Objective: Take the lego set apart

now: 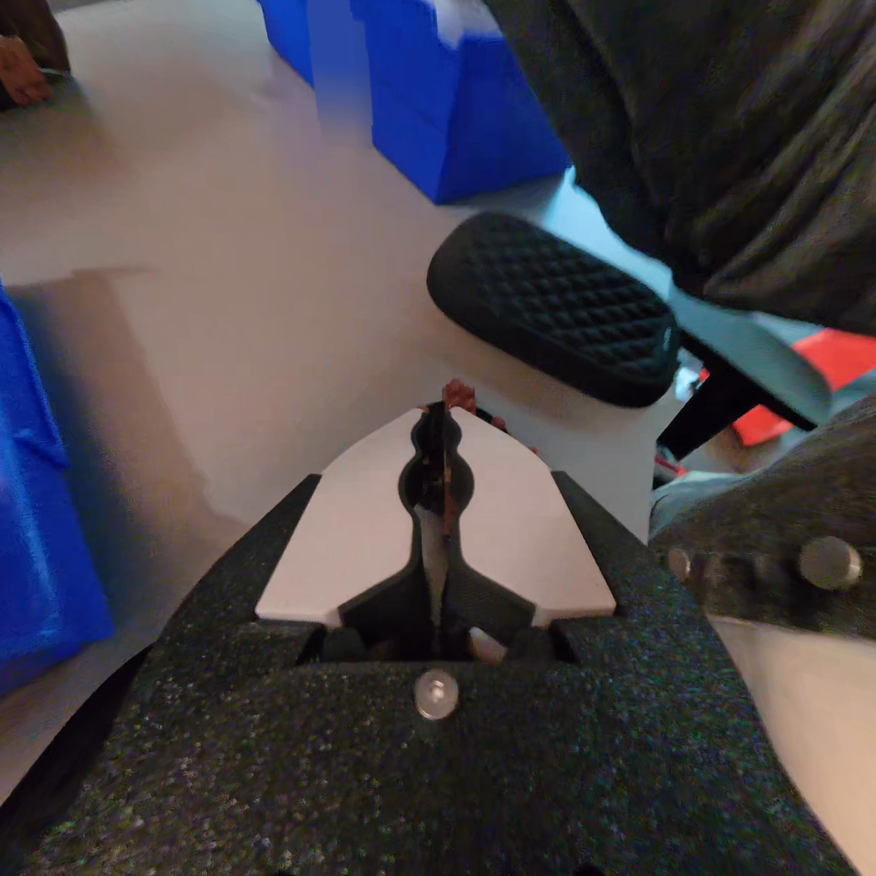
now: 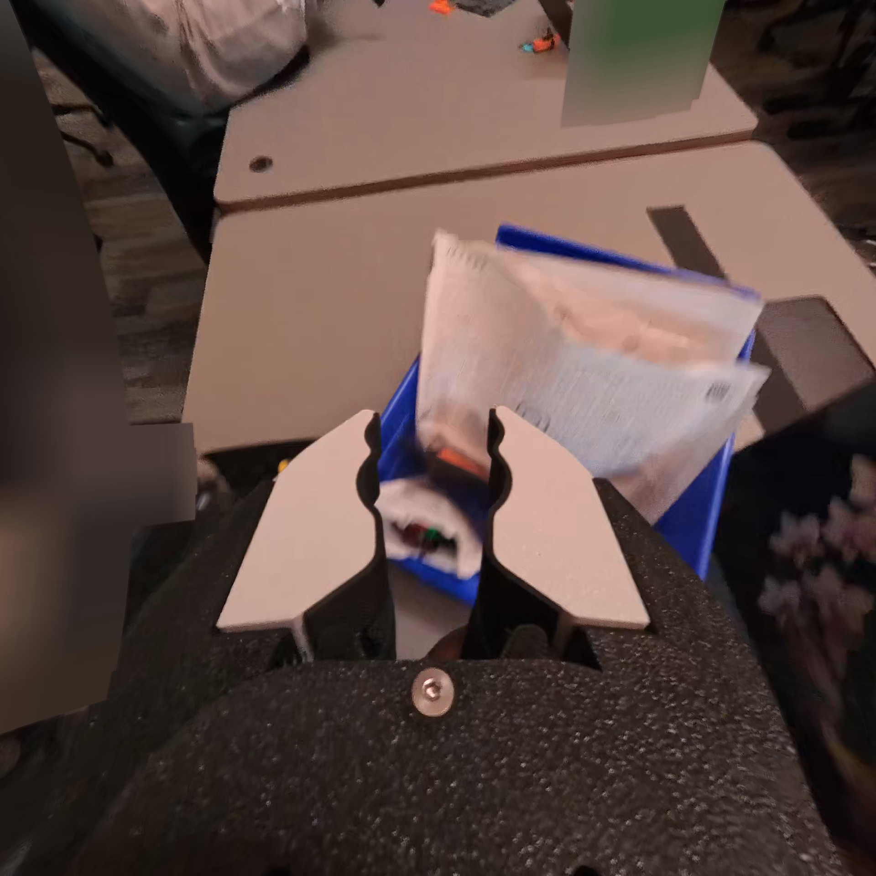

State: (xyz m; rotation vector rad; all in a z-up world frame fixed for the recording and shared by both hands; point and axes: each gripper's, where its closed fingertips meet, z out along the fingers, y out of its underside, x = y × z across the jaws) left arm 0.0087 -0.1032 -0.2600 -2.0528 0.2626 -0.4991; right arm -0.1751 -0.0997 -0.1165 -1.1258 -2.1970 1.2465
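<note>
The left gripper (image 1: 438,417) has its jaws clenched on a small dark red-brown lego piece (image 1: 459,394) that pokes out past the tips, held over a pale counter (image 1: 213,284). Open counter lies ahead and to the left of it; a blue bin (image 1: 426,104) stands farther back, another blue bin (image 1: 33,497) crowds the left edge, and a black chair armrest (image 1: 554,308) hangs close on the right beneath a dark sleeve (image 1: 711,118). The right gripper (image 2: 433,422) points down toward a third blue bin (image 2: 687,521) near the counter's (image 2: 308,308) front edge, its jaws released and holding nothing. Clear plastic bags (image 2: 569,355) stand up in that bin, blurred, with small coloured pieces (image 2: 426,535) showing between the jaws. Bare counter stretches beyond the bin to a seam with a second counter (image 2: 426,132).
</note>
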